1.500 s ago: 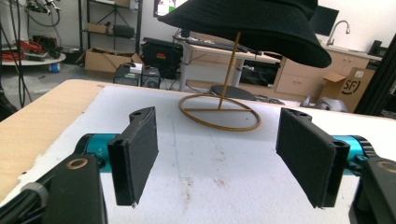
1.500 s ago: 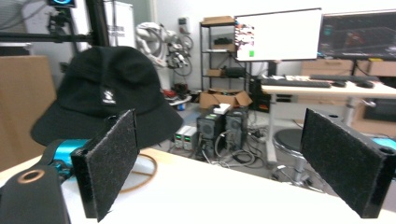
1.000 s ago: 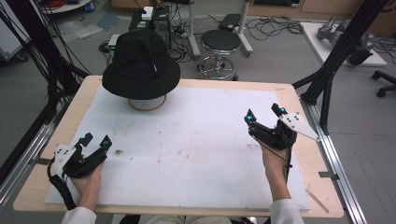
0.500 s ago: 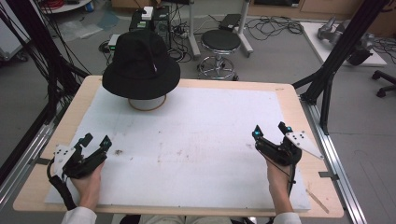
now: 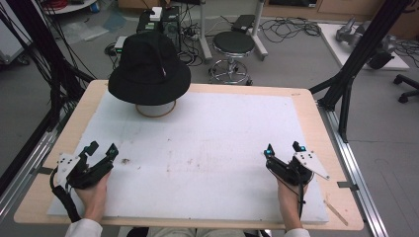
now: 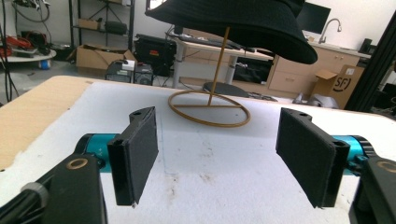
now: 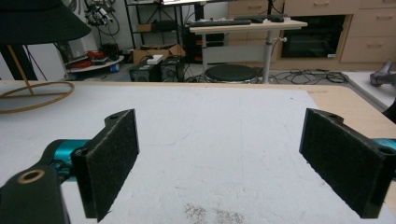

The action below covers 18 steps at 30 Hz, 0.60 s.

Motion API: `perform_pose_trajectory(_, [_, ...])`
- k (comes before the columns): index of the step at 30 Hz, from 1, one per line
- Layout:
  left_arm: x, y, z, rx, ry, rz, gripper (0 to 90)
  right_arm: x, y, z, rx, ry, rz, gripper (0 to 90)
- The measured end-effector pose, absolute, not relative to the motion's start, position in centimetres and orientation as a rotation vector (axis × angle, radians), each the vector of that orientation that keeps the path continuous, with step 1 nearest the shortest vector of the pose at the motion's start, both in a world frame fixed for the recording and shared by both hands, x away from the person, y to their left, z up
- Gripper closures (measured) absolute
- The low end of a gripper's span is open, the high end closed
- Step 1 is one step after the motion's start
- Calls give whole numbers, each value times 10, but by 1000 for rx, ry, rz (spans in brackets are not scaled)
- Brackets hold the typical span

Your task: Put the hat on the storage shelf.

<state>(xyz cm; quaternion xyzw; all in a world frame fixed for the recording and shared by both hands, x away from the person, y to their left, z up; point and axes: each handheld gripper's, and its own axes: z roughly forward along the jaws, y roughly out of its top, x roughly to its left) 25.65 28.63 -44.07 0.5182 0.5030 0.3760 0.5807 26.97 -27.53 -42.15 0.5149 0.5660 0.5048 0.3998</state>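
Observation:
A black bucket hat (image 5: 149, 69) rests on a gold wire stand (image 5: 156, 108) at the far left of the white table sheet (image 5: 207, 143). From the left gripper view, the hat (image 6: 243, 23) hangs over the stand's ring base (image 6: 209, 108) straight ahead. My left gripper (image 5: 102, 149) sits low at the near left, open, with nothing between its jaws (image 6: 219, 163). At the near right my right gripper (image 5: 283, 149) is open and empty too (image 7: 224, 163). The right gripper view catches the hat brim (image 7: 42, 21) and stand ring (image 7: 35, 95) at far left.
The wooden table edge (image 5: 331, 143) frames the white sheet. Black frame posts (image 5: 363, 49) rise at both sides. Beyond the table stand a round stool (image 5: 233, 44), cables and equipment on the floor. A small dirt smudge (image 5: 124, 160) marks the sheet near the left gripper.
My right gripper has drawn back toward the near edge and lowered. The left gripper has stayed put, and the hat has not moved.

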Motion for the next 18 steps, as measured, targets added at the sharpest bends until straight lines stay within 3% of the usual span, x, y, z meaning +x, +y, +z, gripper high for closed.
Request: perform_pose_trajectory(18, [257,287,-441,1204,1178,861,296,269,-277,-430,1330,1385,1271,111])
